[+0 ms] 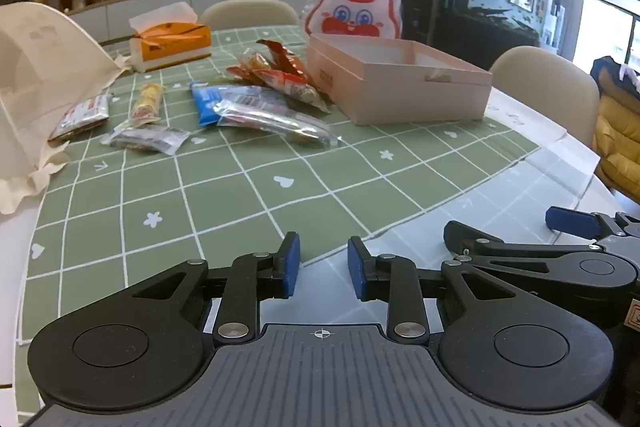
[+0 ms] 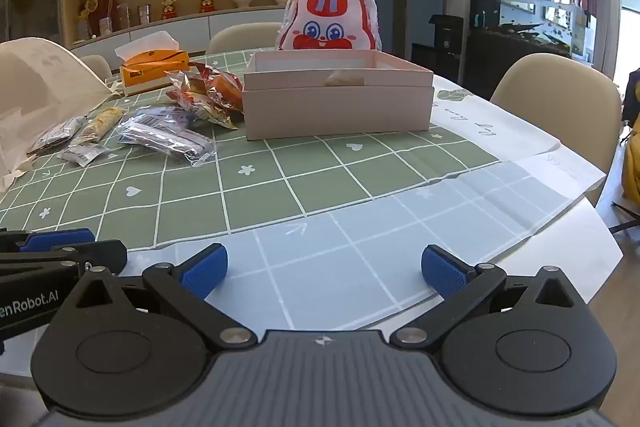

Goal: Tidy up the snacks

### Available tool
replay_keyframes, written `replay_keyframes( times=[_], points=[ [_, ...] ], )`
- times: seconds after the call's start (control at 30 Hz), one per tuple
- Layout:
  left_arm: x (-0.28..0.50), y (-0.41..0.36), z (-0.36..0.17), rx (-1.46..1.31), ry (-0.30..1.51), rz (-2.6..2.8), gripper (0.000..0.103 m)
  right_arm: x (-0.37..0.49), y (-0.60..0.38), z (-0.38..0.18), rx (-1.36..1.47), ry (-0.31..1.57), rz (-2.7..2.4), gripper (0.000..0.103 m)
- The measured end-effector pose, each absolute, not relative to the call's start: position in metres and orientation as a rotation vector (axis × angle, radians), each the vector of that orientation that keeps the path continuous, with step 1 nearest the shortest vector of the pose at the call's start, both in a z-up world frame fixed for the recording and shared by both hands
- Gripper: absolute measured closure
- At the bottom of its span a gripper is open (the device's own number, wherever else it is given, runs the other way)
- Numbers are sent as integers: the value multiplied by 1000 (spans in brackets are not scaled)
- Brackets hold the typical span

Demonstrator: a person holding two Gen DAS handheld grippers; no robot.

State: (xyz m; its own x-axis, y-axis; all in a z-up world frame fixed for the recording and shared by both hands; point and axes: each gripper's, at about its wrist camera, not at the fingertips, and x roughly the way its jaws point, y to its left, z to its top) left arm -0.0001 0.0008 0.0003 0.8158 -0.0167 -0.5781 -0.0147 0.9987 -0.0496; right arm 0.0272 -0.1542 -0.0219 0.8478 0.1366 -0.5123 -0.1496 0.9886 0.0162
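Note:
Several wrapped snacks lie on the green checked tablecloth (image 1: 248,195): a blue packet (image 1: 208,103), a clear packet (image 1: 276,123), red-wrapped ones (image 1: 280,71) and smaller packets at the left (image 1: 146,139). An open pink box (image 1: 400,83) stands to their right; it also shows in the right wrist view (image 2: 338,107), with the snack pile (image 2: 172,135) on its left. My left gripper (image 1: 323,269) is open with a narrow gap and empty, near the table's front edge. My right gripper (image 2: 324,271) is wide open and empty, beside it.
An orange tissue box (image 1: 172,45) and a red-and-white rabbit bag (image 1: 354,3) stand at the back. A cream cloth bag (image 1: 36,87) lies at the left. Beige chairs (image 1: 548,83) surround the table. A shelf wall stands behind.

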Motion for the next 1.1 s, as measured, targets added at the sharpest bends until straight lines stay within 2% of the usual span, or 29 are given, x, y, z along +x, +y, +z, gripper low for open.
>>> replay_keyframes(
  times=[1.1],
  points=[
    [0, 2, 1, -63, 616, -5, 72, 27, -156, -22, -25, 546, 151, 0]
  ],
)
